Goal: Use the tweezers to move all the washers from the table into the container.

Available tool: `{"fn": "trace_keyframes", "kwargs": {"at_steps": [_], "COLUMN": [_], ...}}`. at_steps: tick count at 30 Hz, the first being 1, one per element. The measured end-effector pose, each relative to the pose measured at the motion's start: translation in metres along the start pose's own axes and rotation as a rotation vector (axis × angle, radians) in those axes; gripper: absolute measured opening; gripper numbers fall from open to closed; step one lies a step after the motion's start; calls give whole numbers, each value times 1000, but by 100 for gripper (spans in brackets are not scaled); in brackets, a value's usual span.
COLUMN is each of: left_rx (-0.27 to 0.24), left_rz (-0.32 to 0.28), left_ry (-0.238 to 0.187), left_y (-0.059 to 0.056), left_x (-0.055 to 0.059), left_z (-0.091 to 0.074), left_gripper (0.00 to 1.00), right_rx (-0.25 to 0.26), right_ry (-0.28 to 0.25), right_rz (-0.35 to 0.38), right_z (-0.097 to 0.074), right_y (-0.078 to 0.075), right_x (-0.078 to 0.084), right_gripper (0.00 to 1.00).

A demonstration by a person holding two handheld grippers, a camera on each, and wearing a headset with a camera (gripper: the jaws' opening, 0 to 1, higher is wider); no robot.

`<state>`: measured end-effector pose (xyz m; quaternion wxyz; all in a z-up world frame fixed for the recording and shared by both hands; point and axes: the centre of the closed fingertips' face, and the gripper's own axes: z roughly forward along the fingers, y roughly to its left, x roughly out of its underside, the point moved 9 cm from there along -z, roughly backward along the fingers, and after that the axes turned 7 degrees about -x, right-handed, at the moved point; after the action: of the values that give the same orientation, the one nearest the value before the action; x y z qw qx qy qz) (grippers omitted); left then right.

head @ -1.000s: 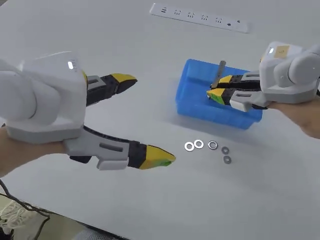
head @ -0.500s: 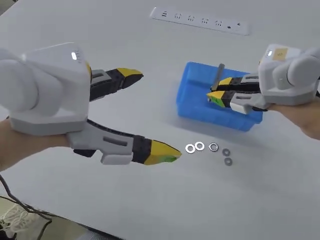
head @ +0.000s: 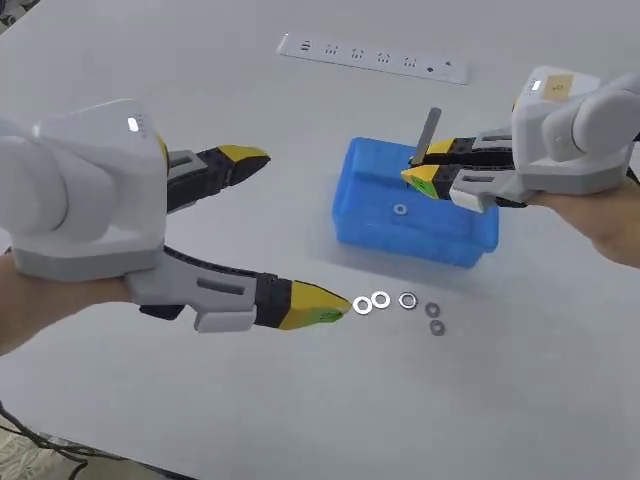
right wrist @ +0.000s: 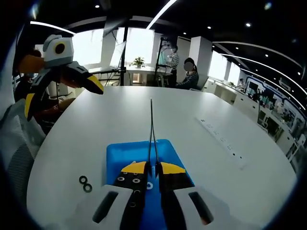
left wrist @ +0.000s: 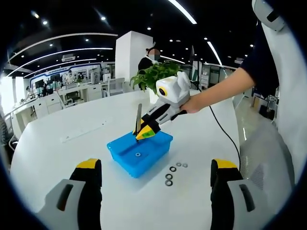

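The blue container (head: pixel 372 222) stands mid-table with one washer (head: pixel 400 209) lying inside it. Several washers (head: pixel 381 299) lie in a loose row on the white table just in front of it. My right gripper (head: pixel 420 180) hovers over the container's far right part, shut on the tweezers (head: pixel 430 133), whose thin tips point up and away. In the right gripper view the tweezers (right wrist: pixel 151 127) rise from the shut jaws above the container (right wrist: pixel 127 151). My left gripper (head: pixel 285 232) is wide open, its lower fingertip (head: pixel 325 305) close to the leftmost washer. From the left gripper view the washers (left wrist: pixel 169 176) lie ahead between the jaws.
A white power strip (head: pixel 365 57) lies at the table's far side. In the background of the gripper views there is an office with desks, a plant (left wrist: pixel 158 74) and people. The table's near edge runs along the bottom left of the head view.
The right gripper with the tweezers has drawn slightly toward the container's far side, and a washer now shows on the container's floor. The left gripper stays open and has hardly moved.
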<state>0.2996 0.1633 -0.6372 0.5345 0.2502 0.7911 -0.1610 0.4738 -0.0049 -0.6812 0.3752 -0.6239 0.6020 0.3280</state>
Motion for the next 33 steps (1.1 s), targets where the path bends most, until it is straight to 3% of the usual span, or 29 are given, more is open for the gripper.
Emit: {"fn": "trace_keyframes", "kwargs": {"at_steps": [5,9,12,16,19,20,28,30,32,33], "left_rx": [9,35,54,64,145,147,290,318,334,348], "left_rz": [-11,-17,35,157,179,200,248,262,350,328], "left_ry": [-13,-62,-77,-72,-100,-104,-56,-47,-43,-47], "left_y": [0,5,12,24,21,21,17,15,12,12], "left_x": [-4,-16,-29,-49,-67,-70,-72,-73,-77,-77], "left_z": [5,15,32,57,74,78,107,110,110,109], "left_gripper": [99,96,92,90,75,71,44,32,13,11], "right_rx": [17,7,-1,-10,-18,-20,-39,-46,-55,-56], "right_ry": [3,25,30,34,37,36,49,53,53,52], "right_rz": [-12,-38,-40,-47,-49,-48,-48,-52,-52,-57], "right_z": [-16,-22,-23,-23,-22,-21,-15,-14,-13,-13], "right_y": [4,12,16,20,22,22,25,26,27,27], "right_x": [-6,-6,-6,-7,-8,-8,-5,-4,-5,-5], "right_gripper": [10,10,10,10,10,10,10,10,10,10]}}
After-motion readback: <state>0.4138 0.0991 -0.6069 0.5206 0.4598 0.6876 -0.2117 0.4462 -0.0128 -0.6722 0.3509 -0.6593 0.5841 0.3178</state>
